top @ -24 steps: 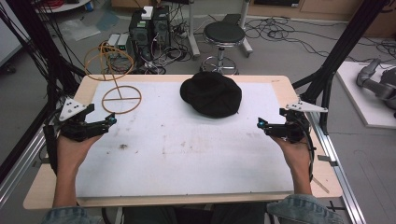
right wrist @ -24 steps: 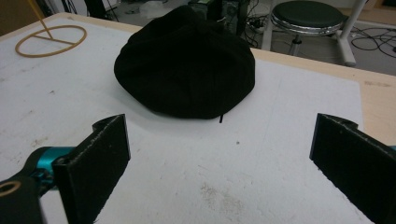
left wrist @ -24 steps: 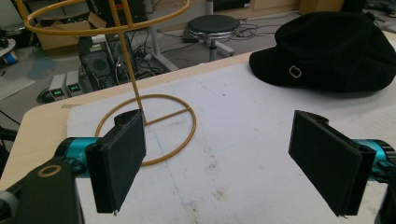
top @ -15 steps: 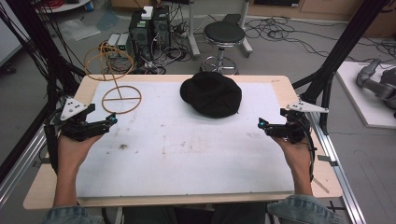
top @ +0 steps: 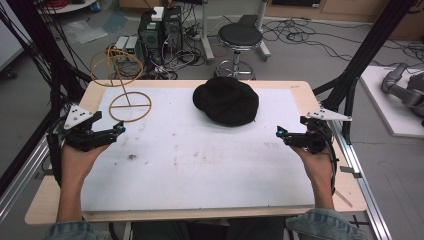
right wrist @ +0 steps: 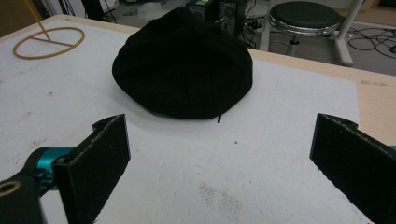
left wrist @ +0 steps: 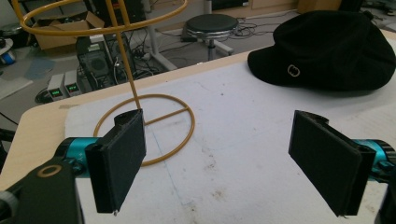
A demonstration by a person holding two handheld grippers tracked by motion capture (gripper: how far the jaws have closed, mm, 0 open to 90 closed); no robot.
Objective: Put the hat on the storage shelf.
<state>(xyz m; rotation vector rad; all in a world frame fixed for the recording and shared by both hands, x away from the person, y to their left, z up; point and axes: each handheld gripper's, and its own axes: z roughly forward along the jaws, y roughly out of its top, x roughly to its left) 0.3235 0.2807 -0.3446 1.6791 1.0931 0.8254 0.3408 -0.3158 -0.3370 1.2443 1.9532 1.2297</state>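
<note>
My left gripper (top: 119, 129) hovers over the left edge of the counter (top: 320, 195), held in my left hand (top: 80, 150), its fingers (left wrist: 122, 158) spread wide with nothing between them. My right gripper (top: 280, 132) hangs at the right edge in my right hand (top: 312, 150), its fingers (right wrist: 98, 158) just as wide and just as empty. Both point inward across the white mat (top: 200, 170) that covers most of the counter top, and between them the mat shows only a few dark smudges.

Just past my left fingers, in the left gripper view, stands a yellow wire stand (left wrist: 140, 105): a flat ring base with a crossbar lying on the mat, a thin upright rod, and a larger ring at the top. Its base sits near my left fingertips but apart from them.

Farther out, near the far middle of the mat, lies a black cap (top: 226, 100), crown up, with a small metal emblem on its side visible in the left gripper view. It is ahead of and to the left of my right fingers, and well apart from both grippers.

Beyond the counter's far edge, on the floor, stand a round black stool (top: 240, 37) and a tangle of cables and electronics boxes.
</note>
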